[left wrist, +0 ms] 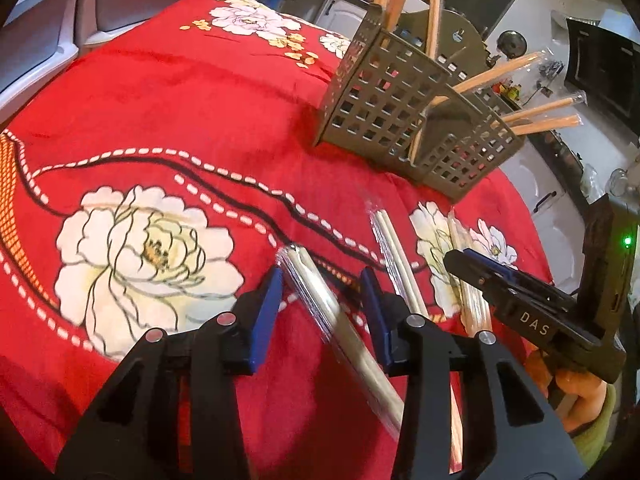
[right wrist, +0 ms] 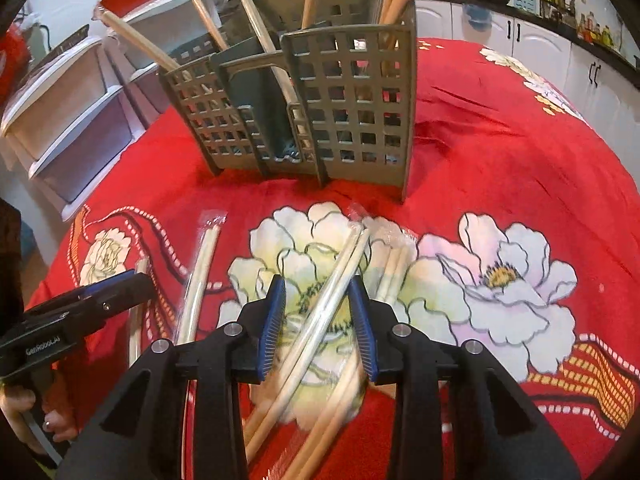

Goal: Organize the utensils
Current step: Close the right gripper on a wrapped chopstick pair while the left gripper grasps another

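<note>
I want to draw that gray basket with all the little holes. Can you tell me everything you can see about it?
The gray basket looks like plastic, with walls made of a grid of square holes. It stands upright on the red flowered cloth. It has side compartments joined by a lower middle part, and a taller back plate with a keyhole for hanging. Wrapped chopsticks stick up out of it, leaning different ways. Neither gripper touches it.

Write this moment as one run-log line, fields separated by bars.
left gripper: open around wrapped chopsticks | right gripper: open around wrapped pair | grey caddy: partly filled
</note>
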A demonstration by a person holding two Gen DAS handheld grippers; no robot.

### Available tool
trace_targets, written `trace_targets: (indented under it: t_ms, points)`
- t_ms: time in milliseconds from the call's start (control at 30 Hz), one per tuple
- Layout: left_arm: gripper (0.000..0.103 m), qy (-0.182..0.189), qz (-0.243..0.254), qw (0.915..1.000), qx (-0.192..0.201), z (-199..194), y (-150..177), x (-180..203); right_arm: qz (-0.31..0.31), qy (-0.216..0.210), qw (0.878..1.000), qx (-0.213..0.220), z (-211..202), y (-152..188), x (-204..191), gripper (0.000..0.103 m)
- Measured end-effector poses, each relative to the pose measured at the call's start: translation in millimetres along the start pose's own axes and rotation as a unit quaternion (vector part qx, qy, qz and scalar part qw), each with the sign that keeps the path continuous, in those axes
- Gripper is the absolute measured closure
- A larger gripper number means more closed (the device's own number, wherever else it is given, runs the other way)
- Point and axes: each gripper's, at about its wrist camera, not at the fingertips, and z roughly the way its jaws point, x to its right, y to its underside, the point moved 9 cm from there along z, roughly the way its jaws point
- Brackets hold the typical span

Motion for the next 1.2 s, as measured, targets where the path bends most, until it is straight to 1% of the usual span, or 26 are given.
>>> trace_targets:
  t_ms: [167, 233, 433, 467, 500, 533, 567, 633, 700, 767, 867, 1067, 1200]
  points:
    - [0.075, -0.008, 0.003, 1.0000, 0.000, 7, -8, -2, 0.009, 0.008, 1.000, -0.008, 13, -15, 4, 0.072]
    - [0.078, -0.012, 0.002, 0.9999, 0.001, 9, -10, -3, 0.006, 0.015, 1.000, -0.011, 18, -20, 5, 0.072]
    - [0.081, -0.019, 0.004, 0.9998, -0.001, 15, -17, -5, -0.019, 0.041, 0.999, -0.020, 34, -36, 2, 0.072]
    - [0.082, -0.020, 0.005, 0.9998, -0.001, 15, -19, -6, -0.027, 0.046, 0.998, -0.020, 36, -38, 0, 0.074]
    - [0.084, -0.023, 0.008, 0.9997, 0.000, 16, -19, -6, -0.035, 0.051, 0.998, -0.019, 38, -40, -1, 0.081]
    - [0.088, -0.027, 0.009, 0.9996, 0.001, 17, -20, -7, -0.040, 0.052, 0.998, -0.018, 39, -41, -3, 0.084]
    - [0.090, -0.030, 0.010, 0.9995, 0.002, 17, -20, -8, -0.043, 0.052, 0.998, -0.017, 40, -42, -4, 0.088]
    - [0.093, -0.027, 0.003, 0.9996, 0.003, 17, -20, -10, -0.046, 0.053, 0.997, -0.016, 40, -44, -6, 0.089]
    - [0.094, -0.024, 0.001, 0.9997, 0.002, 16, -21, -11, -0.042, 0.043, 0.998, -0.012, 37, -46, -12, 0.091]
    - [0.098, -0.021, -0.001, 0.9998, 0.003, 14, -22, -11, -0.034, 0.020, 0.999, -0.006, 32, -49, -18, 0.094]
    - [0.100, 0.003, -0.009, 0.9999, 0.007, 7, -26, -9, -0.033, -0.008, 0.999, 0.015, 17, -54, -28, 0.095]
    - [0.100, 0.028, 0.002, 0.9984, 0.050, -28, -43, 8, -0.034, -0.058, 0.996, 0.053, -19, -62, -43, 0.097]
    - [0.101, 0.039, 0.013, 0.9960, 0.079, -53, -58, 21, -0.041, -0.076, 0.993, 0.083, -47, -70, -54, 0.097]
